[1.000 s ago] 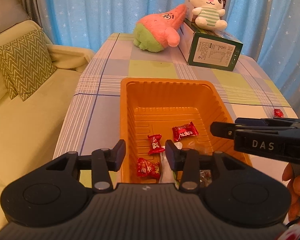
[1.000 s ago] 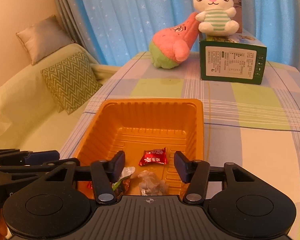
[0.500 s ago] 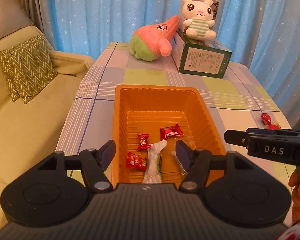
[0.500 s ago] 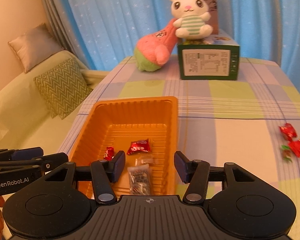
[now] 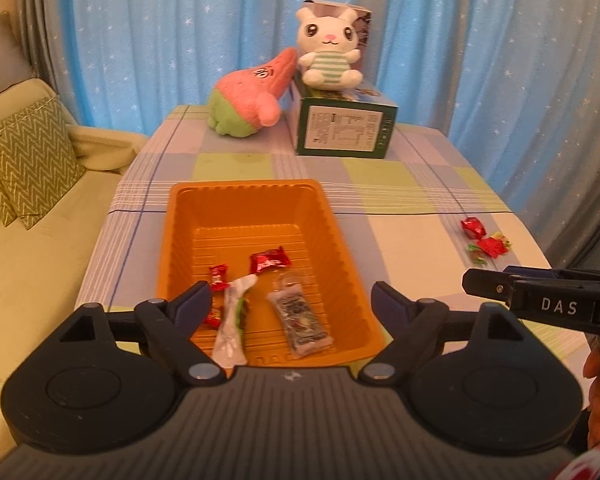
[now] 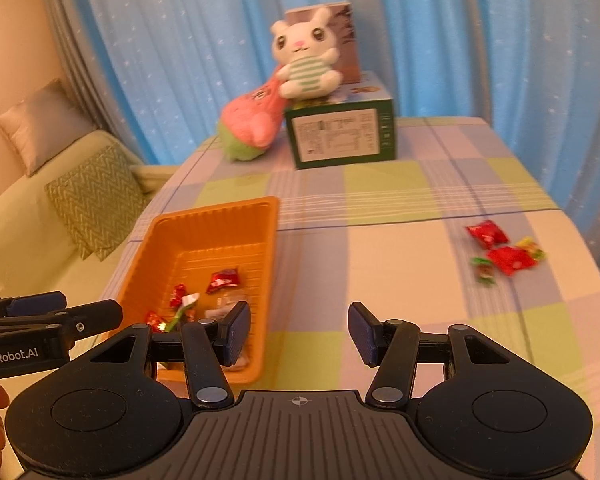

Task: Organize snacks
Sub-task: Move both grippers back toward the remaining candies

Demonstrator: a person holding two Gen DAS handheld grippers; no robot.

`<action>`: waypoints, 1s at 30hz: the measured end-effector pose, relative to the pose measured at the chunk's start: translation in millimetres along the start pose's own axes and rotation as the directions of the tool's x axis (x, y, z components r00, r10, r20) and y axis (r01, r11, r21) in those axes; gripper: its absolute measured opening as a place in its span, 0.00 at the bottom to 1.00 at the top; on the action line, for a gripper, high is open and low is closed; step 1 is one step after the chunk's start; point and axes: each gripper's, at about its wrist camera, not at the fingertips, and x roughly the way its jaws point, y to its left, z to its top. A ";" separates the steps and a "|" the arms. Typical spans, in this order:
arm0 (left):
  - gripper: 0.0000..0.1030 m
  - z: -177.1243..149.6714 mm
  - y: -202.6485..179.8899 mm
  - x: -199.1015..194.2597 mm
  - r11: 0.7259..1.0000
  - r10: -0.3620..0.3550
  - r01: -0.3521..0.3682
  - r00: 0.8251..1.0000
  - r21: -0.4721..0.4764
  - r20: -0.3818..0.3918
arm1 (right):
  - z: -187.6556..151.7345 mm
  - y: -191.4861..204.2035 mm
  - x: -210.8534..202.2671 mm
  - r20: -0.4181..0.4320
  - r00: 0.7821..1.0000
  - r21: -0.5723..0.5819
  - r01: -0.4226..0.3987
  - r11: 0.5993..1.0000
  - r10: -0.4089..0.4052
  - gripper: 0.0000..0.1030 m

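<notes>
An orange tray (image 5: 188,216) (image 6: 260,216) sits on the checked table and holds several wrapped snacks: red candies (image 5: 270,260), a white and green wrapper (image 5: 232,320) and a clear packet (image 5: 300,320). A few loose red and green candies (image 5: 484,240) (image 6: 504,256) lie on the table at the right. My left gripper (image 5: 290,304) is open and empty above the tray's near end. My right gripper (image 6: 298,326) is open and empty, just right of the tray's near corner.
A green box (image 5: 344,130) (image 6: 340,136) with a white bunny plush (image 5: 328,56) on it and a pink and green plush (image 5: 248,96) stand at the table's far end. A sofa with a zigzag cushion (image 5: 24,160) is to the left. Blue curtains hang behind.
Both grippers have pulled back and up from the tray. The left jaws have opened wider and left a wrapper in the tray. The right gripper has swung right toward the loose candies.
</notes>
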 end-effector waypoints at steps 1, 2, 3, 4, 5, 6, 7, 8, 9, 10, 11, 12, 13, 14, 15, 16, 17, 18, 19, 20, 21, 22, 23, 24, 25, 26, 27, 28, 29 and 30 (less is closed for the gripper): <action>0.85 -0.9 -5.5 -0.5 1.000 -0.006 0.006 1.000 0.005 -0.001 | -1.0 -4.7 -5.8 0.005 1.000 0.007 0.009 1.000 -0.009 0.53; 0.86 -1.5 -10.8 -0.7 1.000 -0.014 0.014 1.000 0.008 -0.001 | -2.3 -9.6 -10.7 0.008 1.000 0.014 0.016 1.000 -0.016 0.53; 0.87 -2.1 -17.0 -0.5 1.000 -0.023 0.023 1.000 0.013 -0.001 | -3.4 -13.8 -15.1 0.012 1.000 0.018 0.023 1.000 -0.023 0.53; 0.88 -2.6 -22.6 -0.2 0.999 -0.031 0.031 1.000 0.016 -0.001 | -4.8 -18.7 -21.1 0.020 0.999 0.020 0.036 0.999 -0.036 0.53; 0.89 -2.9 -28.2 0.0 0.999 -0.038 0.038 0.999 0.019 -0.001 | -6.3 -23.7 -27.7 0.032 0.998 0.017 0.054 0.998 -0.054 0.55; 0.89 -3.2 -33.9 0.7 0.999 -0.046 0.046 0.999 0.024 -0.001 | -7.5 -27.8 -33.1 0.044 0.996 0.013 0.071 0.997 -0.072 0.57; 0.90 -3.3 -40.0 1.0 0.998 -0.053 0.053 0.999 0.030 0.000 | -8.9 -32.8 -39.1 0.057 0.994 0.012 0.090 0.996 -0.091 0.63; 0.91 -3.3 -46.5 1.6 0.997 -0.060 0.060 0.998 0.038 0.000 | -11.0 -39.5 -45.7 0.068 0.992 0.016 0.105 0.994 -0.106 0.67; 0.91 -3.2 -52.5 2.4 0.997 -0.068 0.068 0.998 0.045 0.000 | -12.5 -46.0 -50.5 0.074 0.991 0.023 0.114 0.993 -0.116 0.68; 0.91 -3.0 -58.0 3.1 0.996 -0.076 0.076 0.997 0.050 0.001 | -13.8 -54.5 -56.1 0.078 0.989 0.037 0.125 0.991 -0.128 0.68; 0.92 -2.8 -64.8 4.7 0.995 -0.087 0.087 0.996 0.056 0.001 | -15.4 -62.5 -61.0 0.081 0.987 0.053 0.136 0.989 -0.140 0.68; 0.92 -3.2 -70.7 5.7 0.993 -0.096 0.096 0.995 0.063 0.000 | -16.6 -69.2 -64.9 0.084 0.985 0.066 0.144 0.987 -0.149 0.68; 0.92 -3.2 -76.3 6.7 0.992 -0.105 0.104 0.995 0.070 0.000 | -18.3 -78.5 -69.9 0.087 0.983 0.082 0.155 0.984 -0.162 0.68; 0.92 -3.4 -82.6 7.5 0.990 -0.115 0.114 0.993 0.077 0.001 | -19.9 -85.5 -74.1 0.092 0.980 0.094 0.166 0.982 -0.175 0.68; 0.92 -3.5 -87.8 8.0 0.989 -0.124 0.124 0.992 0.080 0.004 | -21.1 -92.3 -78.1 0.098 0.978 0.105 0.176 0.979 -0.186 0.68; 0.92 -3.8 -92.3 8.6 0.988 -0.133 0.132 0.991 0.080 0.008 | -22.3 -98.6 -81.7 0.102 0.975 0.116 0.185 0.976 -0.197 0.68; 0.92 -3.8 -97.7 10.0 0.987 -0.140 0.140 0.990 0.079 0.006 | -23.3 -104.6 -85.0 0.104 0.973 0.123 0.195 0.973 -0.208 0.68; 0.92 -3.7 -103.2 11.9 0.985 -0.149 0.149 0.989 0.085 -0.003 | -23.9 -109.8 -87.6 0.101 0.971 0.126 0.203 0.971 -0.216 0.68; 0.92 -3.3 -108.4 13.2 0.983 -0.157 0.157 0.988 0.094 -0.008 | -24.9 -115.8 -91.8 0.100 0.970 0.125 0.210 0.970 -0.223 0.68; 0.92 -3.0 -113.4 13.8 0.982 -0.161 0.161 0.987 0.102 -0.006 | -25.7 -120.7 -95.4 0.107 0.967 0.126 0.217 0.968 -0.231 0.68; 0.92 -2.4 -117.5 14.4 0.981 -0.162 0.162 0.987 0.107 -0.005 | -26.5 -125.4 -98.8 0.113 0.964 0.131 0.227 0.965 -0.242 0.68; 0.92 -1.8 -121.6 15.3 0.980 -0.168 0.168 0.986 0.111 -0.005 | -27.8 -130.5 -101.7 0.115 0.960 0.138 0.238 0.961 -0.254 0.68; 0.92 -1.2 -125.3 16.5 0.978 -0.176 0.176 0.984 0.115 -0.008 | -28.5 -134.9 -103.5 0.115 0.959 0.145 0.244 0.959 -0.261 0.68; 0.92 -0.8 -129.1 17.7 0.976 -0.182 0.182 0.983 0.120 -0.009 | -29.8 -139.5 -105.1 0.116 0.957 0.153 0.248 0.957 -0.266 0.68; 0.92 -0.7 -132.8 18.9 0.974 -0.186 0.185 0.983 0.128 -0.010 | -31.5 -143.9 -106.7 0.116 0.955 0.159 0.255 0.954 -0.274 0.68; 0.92 -0.8 -135.9 20.8 0.973 -0.188 0.188 0.982 0.134 -0.012 | -32.8 -147.4 -107.8 0.115 0.952 0.164 0.262 0.951 -0.282 0.68; 0.92 -1.0 -138.8 22.5 0.972 -0.192 0.192 0.981 0.137 -0.015 | -34.1 -151.8 -108.4 0.112 0.951 0.170 0.267 0.949 -0.288 0.68; 0.92 -1.4 -141.7 24.5 0.970 -0.196 0.196 0.980 0.140 -0.018 | -35.2 -155.5 -109.1 0.110 0.950 0.176 0.271 0.947 -0.292 0.68; 0.92 -1.9 -144.4 26.9 0.969 -0.198 0.199 0.980 0.145 -0.021 | -36.1 -159.0 -109.7 0.109 0.949 0.182 0.274 0.944 -0.296 0.68; 0.92 -2.2 -147.0 29.4 0.968 -0.199 0.200 0.980 0.149 -0.024 | -37.1 -162.3 -110.0 0.107 0.948 0.187 0.277 0.942 -0.300 0.68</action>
